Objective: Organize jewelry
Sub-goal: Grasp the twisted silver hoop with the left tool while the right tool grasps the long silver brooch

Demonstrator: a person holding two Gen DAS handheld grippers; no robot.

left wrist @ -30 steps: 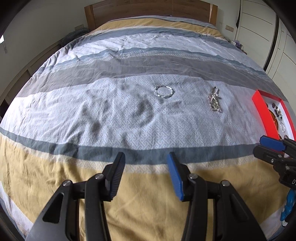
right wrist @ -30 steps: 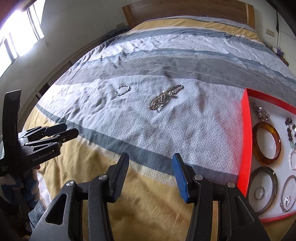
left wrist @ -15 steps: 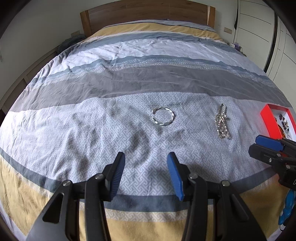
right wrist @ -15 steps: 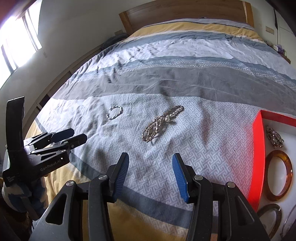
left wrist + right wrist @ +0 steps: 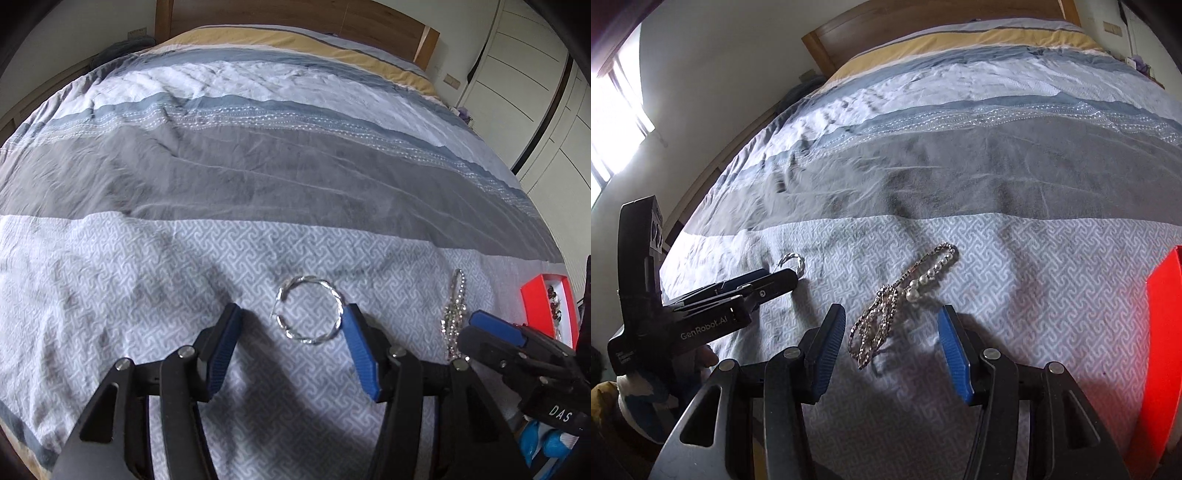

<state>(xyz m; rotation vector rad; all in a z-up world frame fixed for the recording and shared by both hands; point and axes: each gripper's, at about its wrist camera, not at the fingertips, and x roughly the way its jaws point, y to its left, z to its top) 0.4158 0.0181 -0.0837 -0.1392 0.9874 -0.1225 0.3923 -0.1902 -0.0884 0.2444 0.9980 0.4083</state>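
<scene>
Both claws are spread wide and holding nothing. Our left gripper (image 5: 291,325) hovers right over the twisted silver bangle (image 5: 308,310), which lies flat on the duvet (image 5: 258,177) with its right edge just touching the blue pad of the right-hand finger. Our right gripper (image 5: 892,326) frames the beaded chain (image 5: 897,299), whose long axis runs diagonally away toward the upper right, near end between the pads. So each hand has its own piece dead ahead. The red tray (image 5: 1161,332) sits off to the right, nearer our right hand. Soft striped bedding, wooden headboard (image 5: 295,18), white wardrobe (image 5: 535,74) on the right.
</scene>
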